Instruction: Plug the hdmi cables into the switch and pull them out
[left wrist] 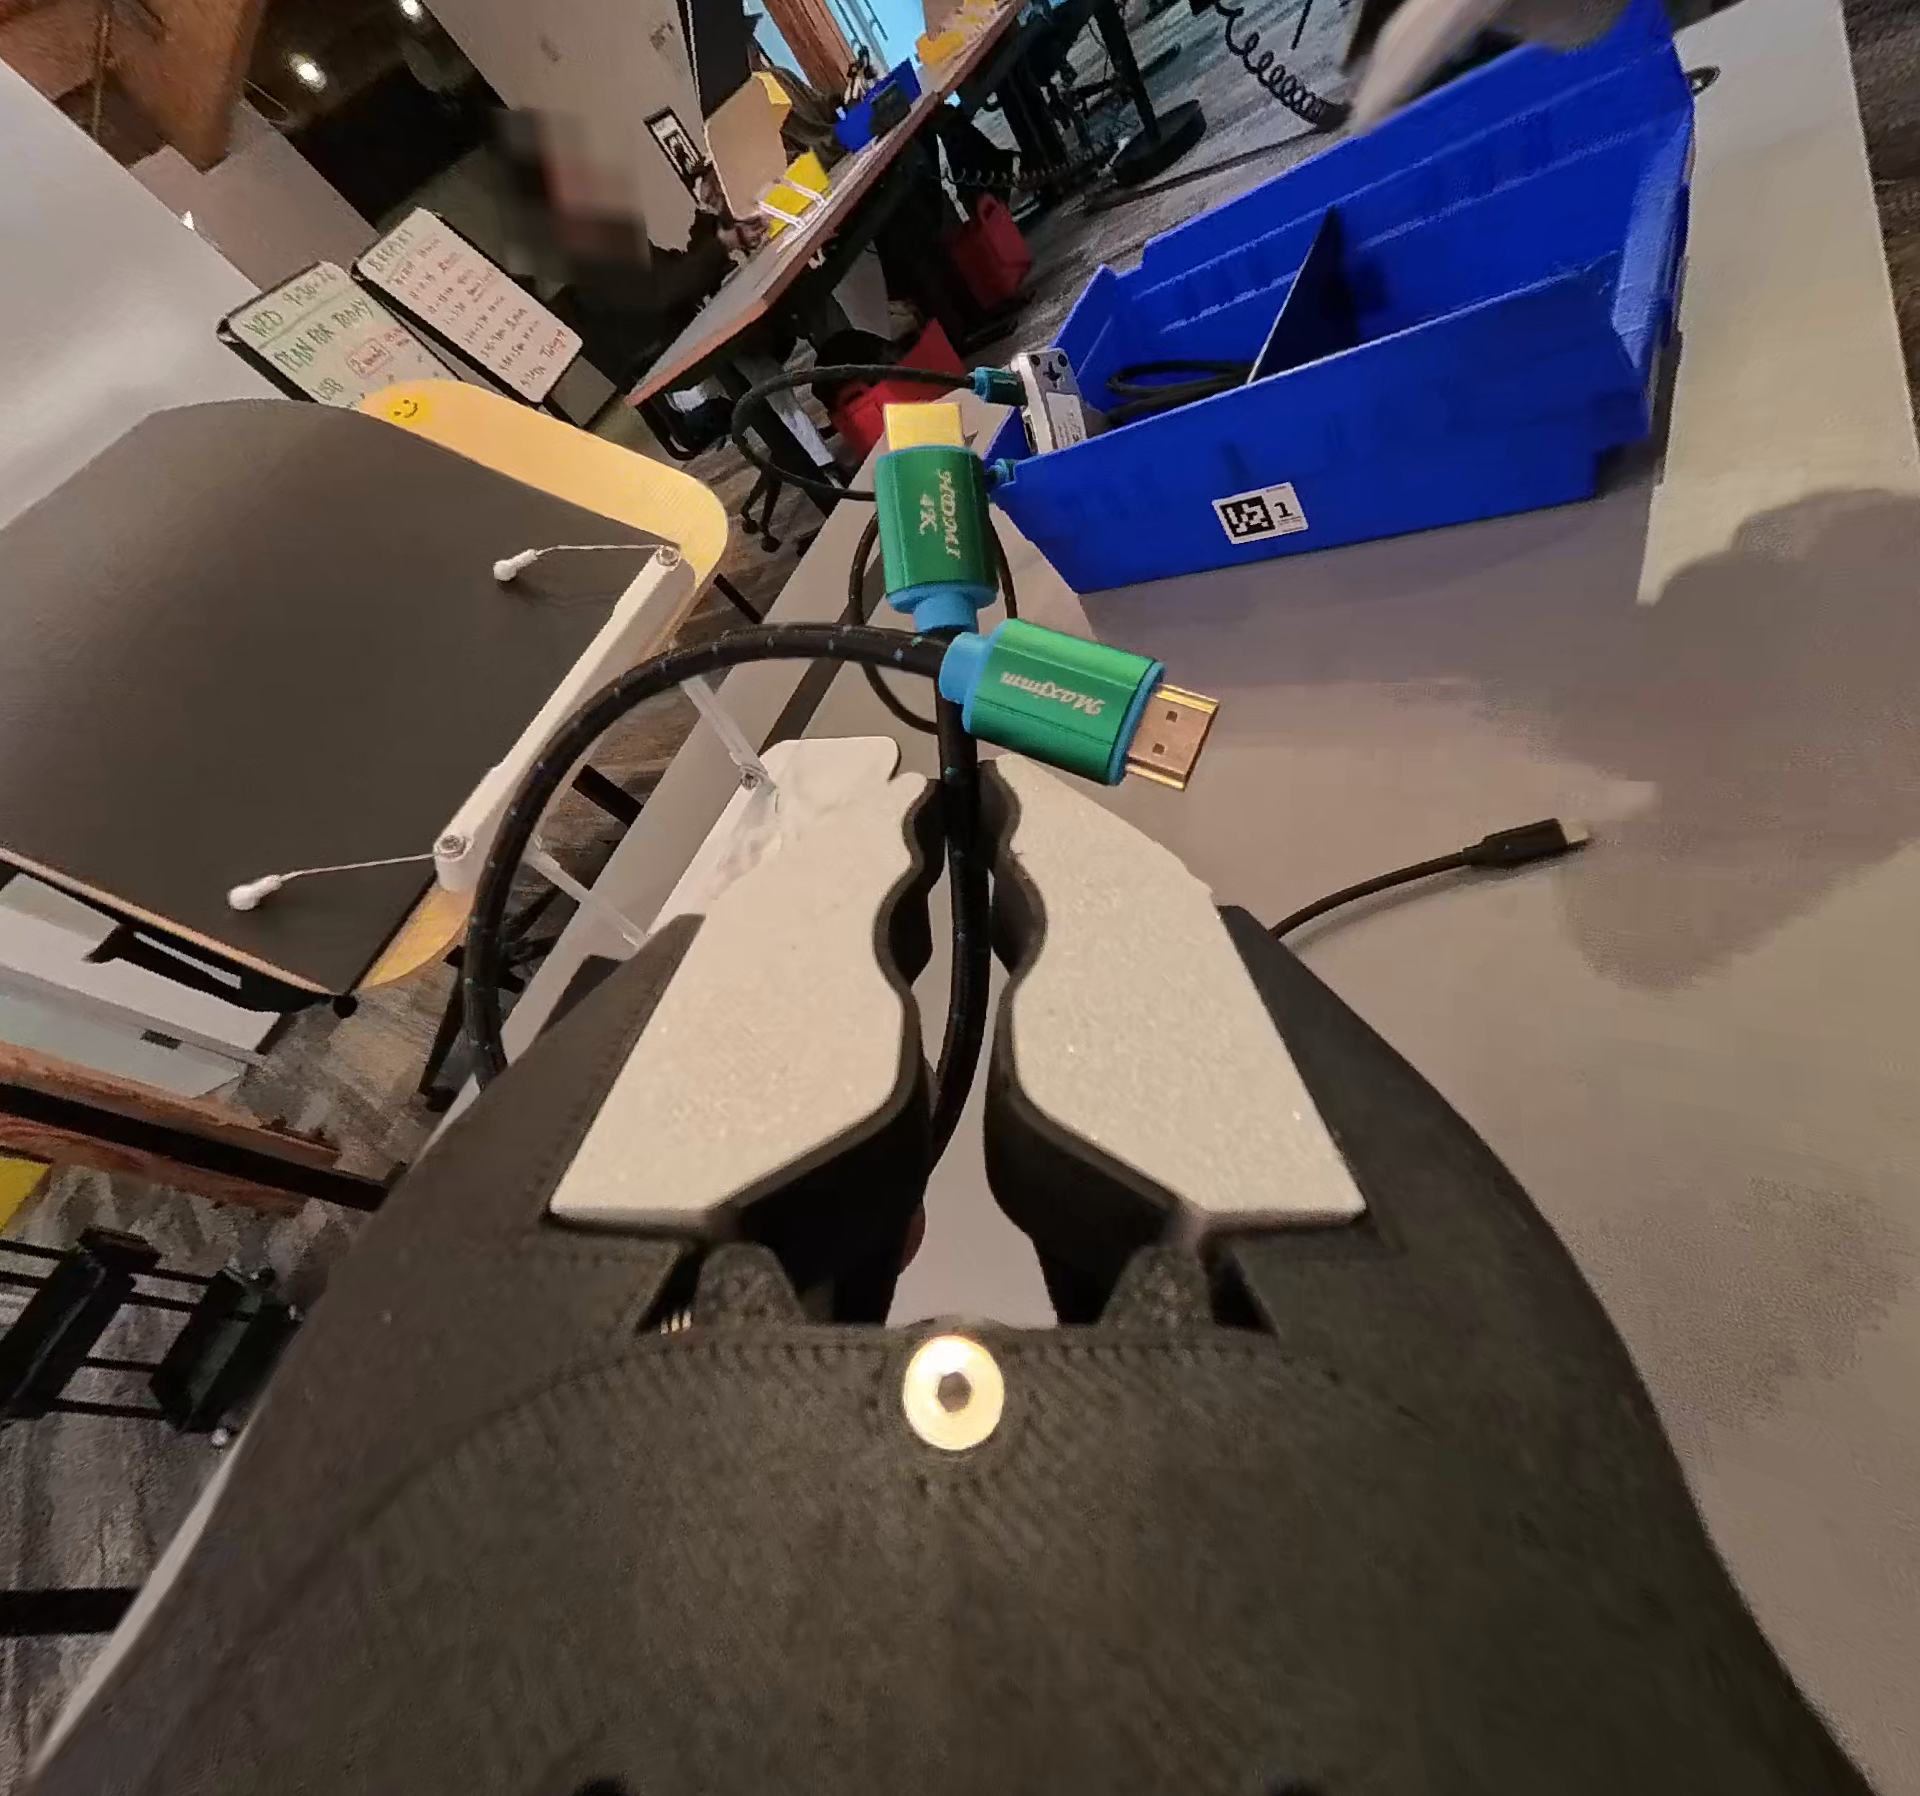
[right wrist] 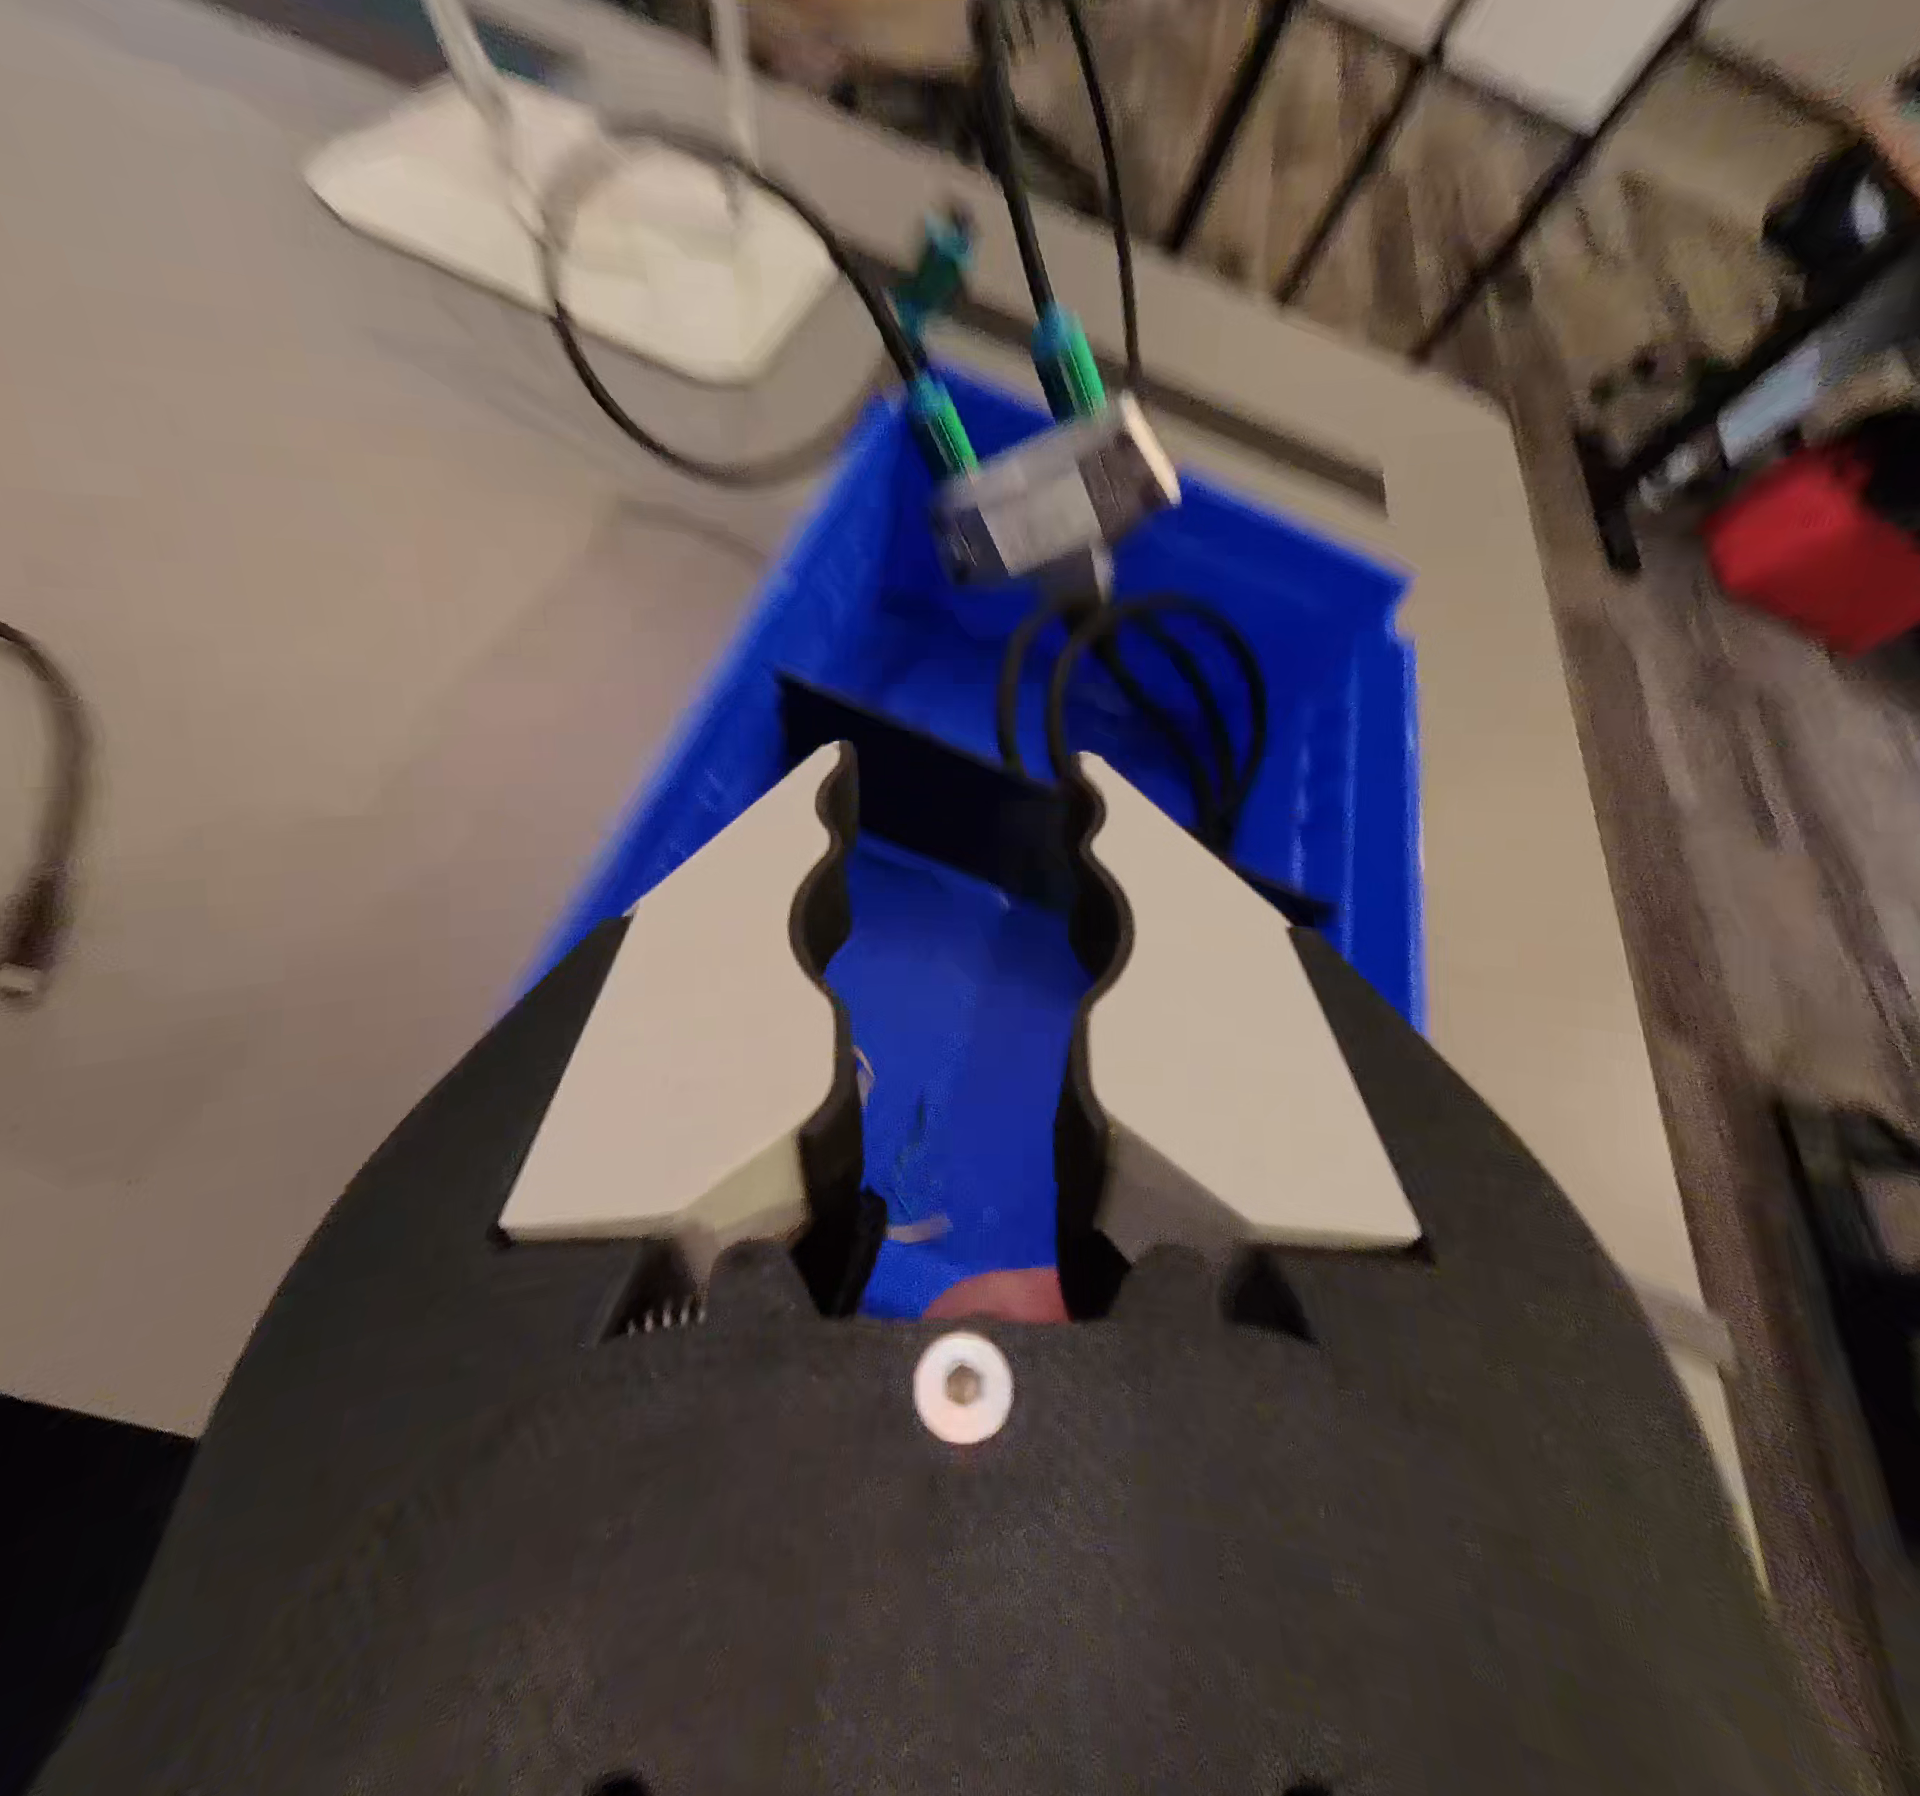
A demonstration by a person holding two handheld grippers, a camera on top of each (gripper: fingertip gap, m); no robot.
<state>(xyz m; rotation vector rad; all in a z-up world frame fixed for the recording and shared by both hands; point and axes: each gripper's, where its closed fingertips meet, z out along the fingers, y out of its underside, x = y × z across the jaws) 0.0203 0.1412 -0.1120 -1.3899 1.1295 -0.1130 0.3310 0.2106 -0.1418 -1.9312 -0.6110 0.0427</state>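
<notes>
Roughly midway: left gripper is clamped on two braided HDMI cables, their free green plugs just past its fingertips. Right gripper stands apart, empty, over the blue bin; ahead of it the switch hangs with two plugs seated. Those remain to pull.

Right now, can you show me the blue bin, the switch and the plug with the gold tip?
Bin [left wrist: 1351, 489], left wrist view, front wall.
Switch [right wrist: 1049, 499], right wrist view, grey side.
Plug [left wrist: 1060, 702], left wrist view, green shell.
</notes>
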